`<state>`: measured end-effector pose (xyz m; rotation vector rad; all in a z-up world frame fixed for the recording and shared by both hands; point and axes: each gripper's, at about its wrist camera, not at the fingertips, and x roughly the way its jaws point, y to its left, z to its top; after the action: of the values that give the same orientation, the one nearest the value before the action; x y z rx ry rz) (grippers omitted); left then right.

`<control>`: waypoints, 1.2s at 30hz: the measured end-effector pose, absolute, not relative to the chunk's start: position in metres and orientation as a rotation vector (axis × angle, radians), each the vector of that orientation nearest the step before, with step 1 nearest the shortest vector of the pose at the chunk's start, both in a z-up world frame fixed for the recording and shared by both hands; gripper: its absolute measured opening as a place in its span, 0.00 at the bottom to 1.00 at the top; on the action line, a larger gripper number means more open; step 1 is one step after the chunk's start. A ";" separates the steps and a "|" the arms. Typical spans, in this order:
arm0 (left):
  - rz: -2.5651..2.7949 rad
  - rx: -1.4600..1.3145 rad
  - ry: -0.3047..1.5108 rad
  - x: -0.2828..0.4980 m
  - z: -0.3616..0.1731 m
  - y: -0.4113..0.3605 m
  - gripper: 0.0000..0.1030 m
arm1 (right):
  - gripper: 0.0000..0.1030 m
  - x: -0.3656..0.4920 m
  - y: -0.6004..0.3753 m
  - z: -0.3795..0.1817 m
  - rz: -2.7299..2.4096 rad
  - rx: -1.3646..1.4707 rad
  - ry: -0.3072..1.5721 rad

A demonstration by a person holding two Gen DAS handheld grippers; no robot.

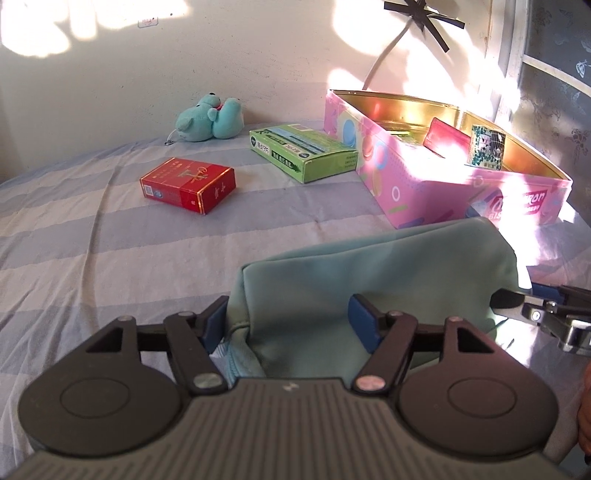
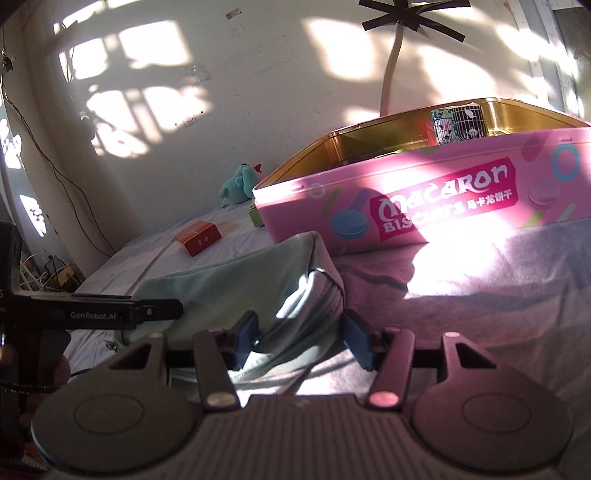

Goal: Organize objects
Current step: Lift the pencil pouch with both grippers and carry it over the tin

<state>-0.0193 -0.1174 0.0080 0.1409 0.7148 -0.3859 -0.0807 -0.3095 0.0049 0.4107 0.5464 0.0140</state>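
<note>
I log striped bedsheet, blue and white bands, wrinkled. Pale wall behind, sun patches on it. White strip runs up wall under crossed black tape. Dark cable trails down wall at left.

Harsh window sunlight, dappled wall shadows, pink glare, fisheye-bent edges
</note>
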 end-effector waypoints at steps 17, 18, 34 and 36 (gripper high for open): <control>-0.351 0.174 0.669 -0.030 0.007 -0.122 0.71 | 0.50 -0.083 -0.307 0.004 0.008 0.411 0.537; -0.350 0.176 0.664 -0.030 0.007 -0.122 0.71 | 0.50 -0.083 -0.307 0.004 0.008 0.412 0.537; -0.361 0.154 0.594 -0.038 0.001 -0.117 0.72 | 0.51 -0.083 -0.305 0.006 0.002 0.388 0.536; -0.365 0.150 0.577 -0.040 -0.002 -0.116 0.72 | 0.51 -0.083 -0.304 0.005 0.000 0.387 0.535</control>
<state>-0.0405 -0.1161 -0.0017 0.1502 0.5771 -0.3650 -0.0830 -0.3040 0.0053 0.3869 0.5347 0.0004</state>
